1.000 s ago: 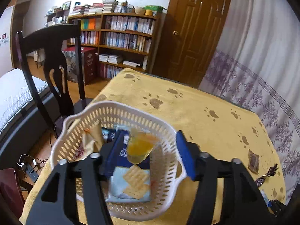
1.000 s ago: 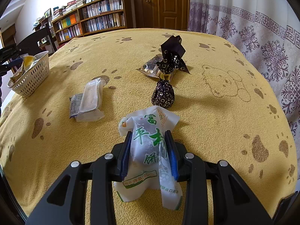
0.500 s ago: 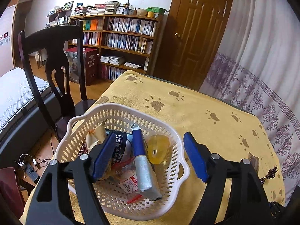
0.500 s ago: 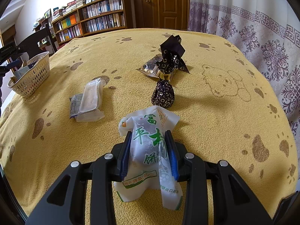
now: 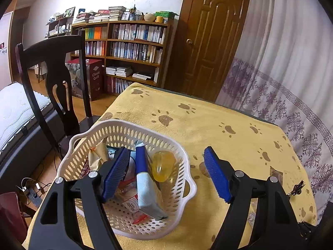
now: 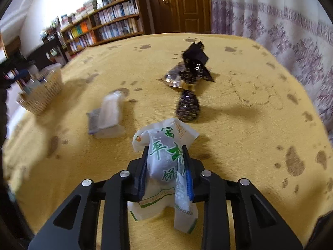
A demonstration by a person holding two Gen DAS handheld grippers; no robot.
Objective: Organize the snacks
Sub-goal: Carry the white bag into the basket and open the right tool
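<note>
A white perforated basket (image 5: pixel 188 189) near the table's left edge holds several snacks, among them a blue-and-white cracker pack (image 5: pixel 145 179) and a clear yellow jelly cup (image 5: pixel 163 165). My left gripper (image 5: pixel 166 175) hangs open above the basket's right side, nothing between its blue pads. In the right wrist view my right gripper (image 6: pixel 166 173) is shut on a white pastry packet with green characters (image 6: pixel 164 145), lifted off the cloth. Ahead lie a clear wrapped snack (image 6: pixel 108 114), a dark pouch (image 6: pixel 187 104) and dark foil packets (image 6: pixel 193 62). The basket (image 6: pixel 41 91) shows far left.
A yellow paw-print cloth (image 5: pixel 218 129) covers the table. A dark wooden chair (image 5: pixel 54 79) stands by the basket's side, with a bookshelf (image 5: pixel 129 48), door and curtain behind. A small brown packet (image 5: pixel 276 174) lies near the table's right edge.
The jelly cup and cracker pack have dropped from my left gripper into the basket, and that gripper has risen. My right gripper has lifted and swung with the pastry packet; its view is blurred.
</note>
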